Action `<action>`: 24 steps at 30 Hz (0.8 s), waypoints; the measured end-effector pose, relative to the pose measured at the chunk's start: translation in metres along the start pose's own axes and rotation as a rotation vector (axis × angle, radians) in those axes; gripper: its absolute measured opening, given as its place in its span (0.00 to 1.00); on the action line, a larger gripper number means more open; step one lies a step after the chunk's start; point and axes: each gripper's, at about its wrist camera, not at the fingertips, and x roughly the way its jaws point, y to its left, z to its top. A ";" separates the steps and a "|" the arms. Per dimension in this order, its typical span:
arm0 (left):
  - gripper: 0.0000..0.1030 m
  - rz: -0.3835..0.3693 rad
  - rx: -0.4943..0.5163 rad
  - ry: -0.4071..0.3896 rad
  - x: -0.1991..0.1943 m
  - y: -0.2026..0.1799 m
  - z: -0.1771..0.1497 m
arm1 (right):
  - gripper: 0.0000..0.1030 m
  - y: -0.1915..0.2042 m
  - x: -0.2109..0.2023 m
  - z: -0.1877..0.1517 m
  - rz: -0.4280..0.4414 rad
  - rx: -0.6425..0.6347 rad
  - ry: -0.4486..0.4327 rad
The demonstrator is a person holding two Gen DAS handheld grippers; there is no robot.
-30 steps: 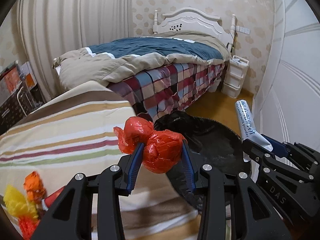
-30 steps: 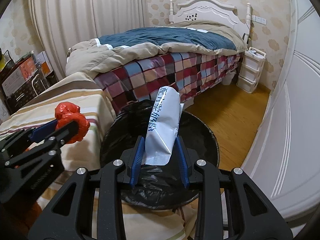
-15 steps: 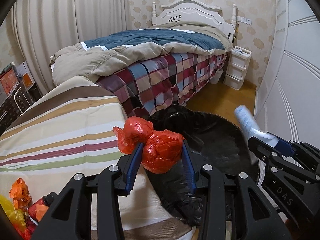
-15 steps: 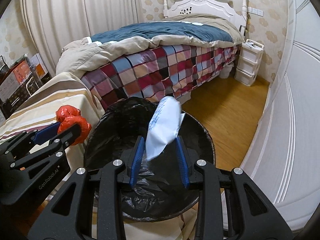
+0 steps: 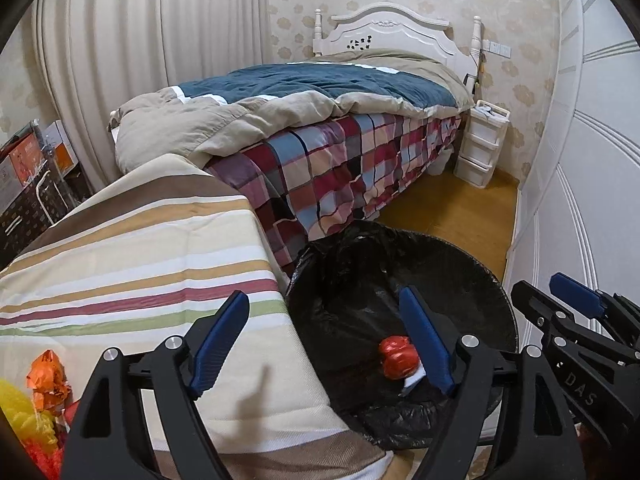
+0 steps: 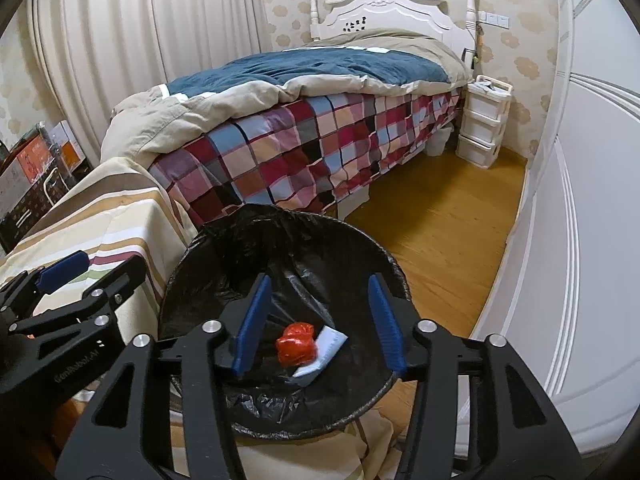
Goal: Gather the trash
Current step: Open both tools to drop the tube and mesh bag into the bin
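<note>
Lying at the bottom of the black-lined trash bin [image 6: 208, 240], a crumpled red wrapper [image 6: 295, 345] was seen touching a white packet [image 6: 326, 346]. The left gripper [image 5: 324, 344] was held over the bin's near edge beside the striped tablecloth [image 5: 140, 256], its jaws opening wide with nothing between them. The right gripper [image 6: 318, 320] was held above the bin, its jaws opening too and likewise empty. Orange and yellow wrappers [image 5: 38, 396] were left on the cloth.
</note>
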 end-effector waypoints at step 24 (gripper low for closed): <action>0.78 0.042 -0.028 -0.019 -0.116 0.061 -0.069 | 0.75 0.054 -0.101 -0.070 0.052 -0.034 -0.035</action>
